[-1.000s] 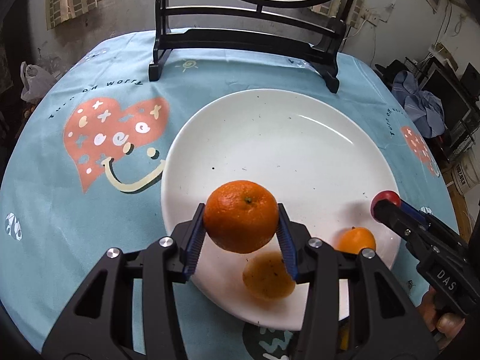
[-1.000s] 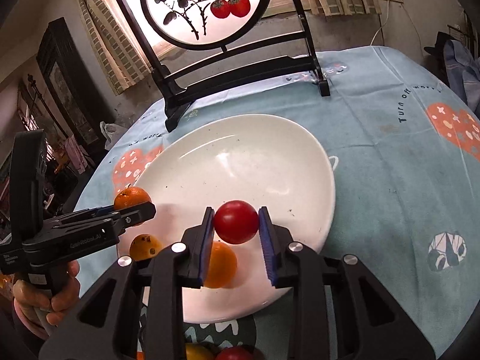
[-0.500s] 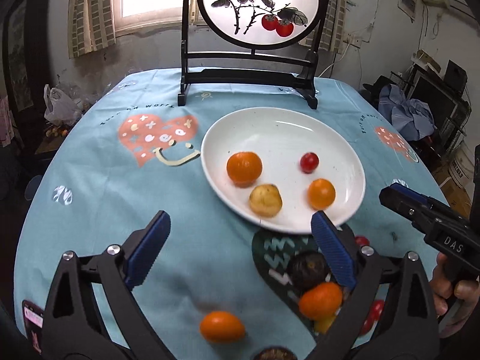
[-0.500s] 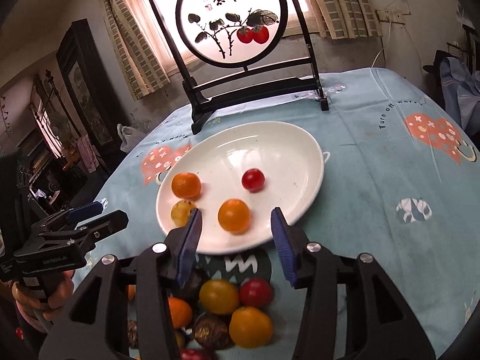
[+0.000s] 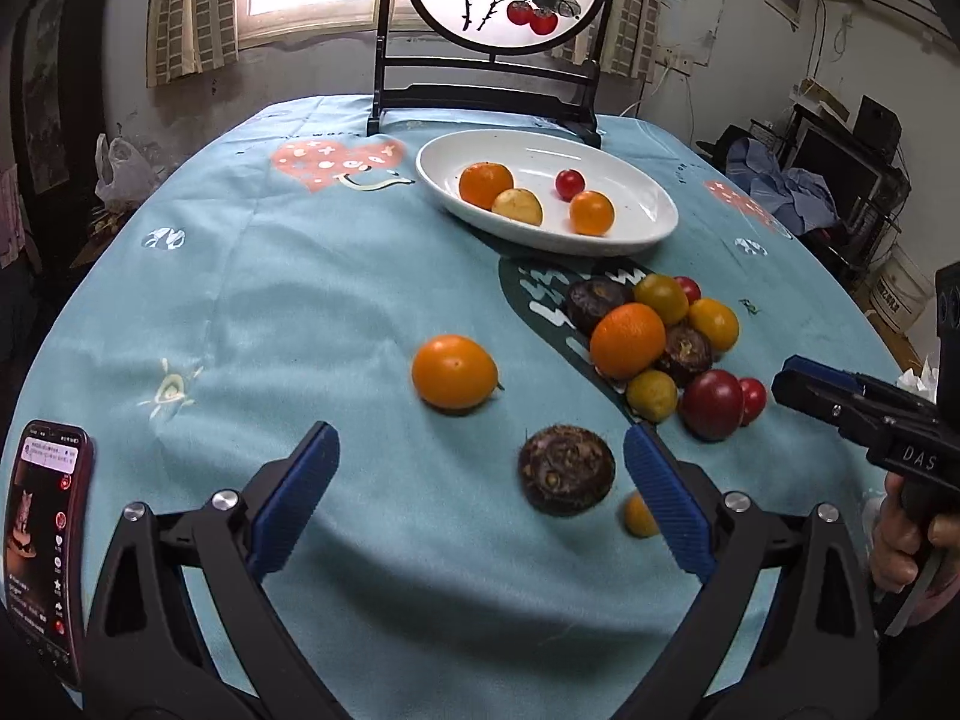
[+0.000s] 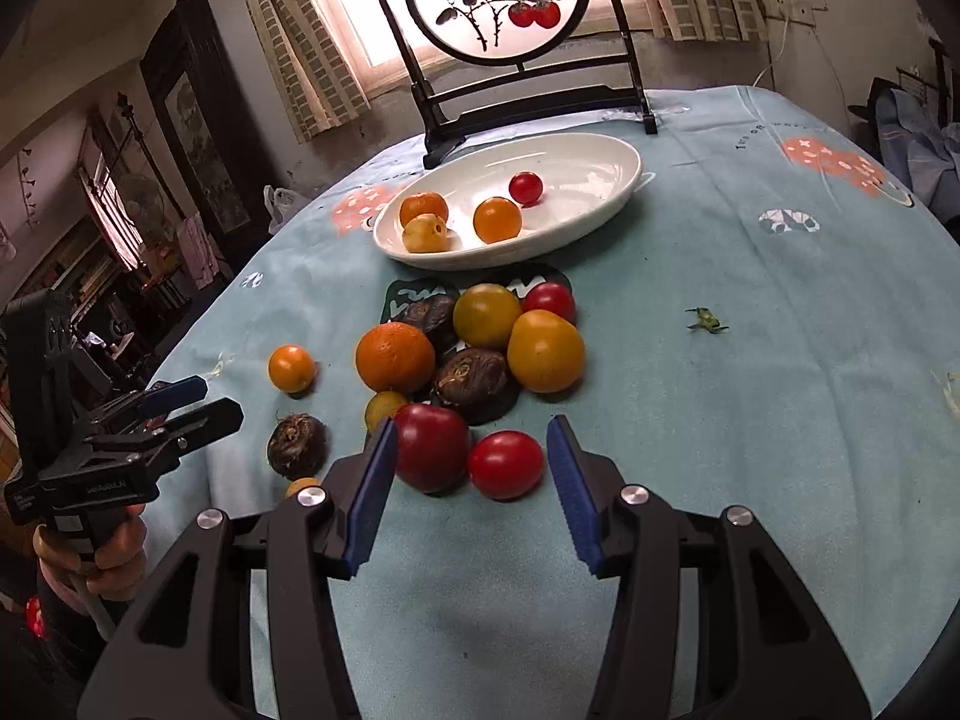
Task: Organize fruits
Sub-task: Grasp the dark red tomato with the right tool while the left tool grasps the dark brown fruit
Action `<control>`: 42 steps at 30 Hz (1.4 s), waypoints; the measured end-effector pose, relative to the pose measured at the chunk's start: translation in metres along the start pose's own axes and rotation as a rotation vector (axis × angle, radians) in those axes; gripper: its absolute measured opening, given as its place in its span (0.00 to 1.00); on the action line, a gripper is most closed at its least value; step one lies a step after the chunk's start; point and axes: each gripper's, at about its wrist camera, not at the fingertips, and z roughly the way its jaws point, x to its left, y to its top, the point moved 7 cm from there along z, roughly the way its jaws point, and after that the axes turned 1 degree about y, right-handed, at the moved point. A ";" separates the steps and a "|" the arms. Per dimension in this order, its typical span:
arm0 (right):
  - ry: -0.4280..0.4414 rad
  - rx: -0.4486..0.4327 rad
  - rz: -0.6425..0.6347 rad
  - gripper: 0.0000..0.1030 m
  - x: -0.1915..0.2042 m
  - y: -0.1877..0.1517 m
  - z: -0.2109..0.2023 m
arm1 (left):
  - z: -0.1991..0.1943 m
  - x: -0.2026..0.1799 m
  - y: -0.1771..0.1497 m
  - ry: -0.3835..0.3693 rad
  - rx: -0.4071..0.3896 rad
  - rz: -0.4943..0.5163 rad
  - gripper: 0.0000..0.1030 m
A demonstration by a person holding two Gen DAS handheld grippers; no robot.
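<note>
Fruit on blue-clothed counter (image 5: 312, 300); both grippers empty.
White plate (image 5: 648, 234): orange, yellow fruit, small orange fruit, cherry tomato. Loose fruit pile (image 5: 654, 342) just before the plate; one orange fruit (image 5: 454, 371) apart, left. Left gripper (image 5: 480, 480): fingers just opened wide, dark round fruit (image 5: 566, 469) below between them, untouched. Right gripper (image 6: 471, 483): fingers just parted partway, framing two red tomatoes (image 6: 468, 450), gripping neither.

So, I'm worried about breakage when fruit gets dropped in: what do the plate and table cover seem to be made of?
White plate: probably glazed ceramic, judging by its glossy window glare. Table cover: soft matte printed fabric with visible wrinkles.
</note>
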 end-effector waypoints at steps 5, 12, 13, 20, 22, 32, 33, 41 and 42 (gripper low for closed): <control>-0.053 -0.017 -0.093 0.51 0.014 0.001 -0.002 | 0.008 -0.002 -0.015 0.008 0.041 0.031 0.95; -0.091 0.037 -0.195 0.51 0.029 -0.004 0.012 | 0.008 -0.005 -0.016 0.006 0.040 0.039 0.95; -0.091 0.042 -0.209 0.51 0.031 -0.004 0.014 | 0.008 -0.005 -0.016 0.005 0.041 0.040 0.95; -0.133 0.077 -0.280 0.51 0.036 0.001 0.032 | 0.011 -0.002 -0.015 -0.010 0.051 0.020 0.95; -0.140 0.098 -0.296 0.51 0.037 0.000 0.037 | 0.012 0.000 -0.015 -0.016 0.053 0.012 0.95; -0.202 0.151 -0.372 0.51 0.042 -0.004 0.051 | 0.013 0.001 -0.016 -0.033 0.056 0.000 0.95; -0.212 0.154 -0.383 0.51 0.043 -0.004 0.053 | 0.012 0.001 -0.016 -0.035 0.056 -0.001 0.95; -0.267 0.165 -0.448 0.40 0.046 -0.007 0.058 | 0.013 0.001 -0.016 -0.038 0.064 -0.009 0.95; -0.260 0.164 -0.440 0.38 0.044 -0.007 0.058 | 0.013 0.002 -0.016 -0.038 0.066 -0.009 0.95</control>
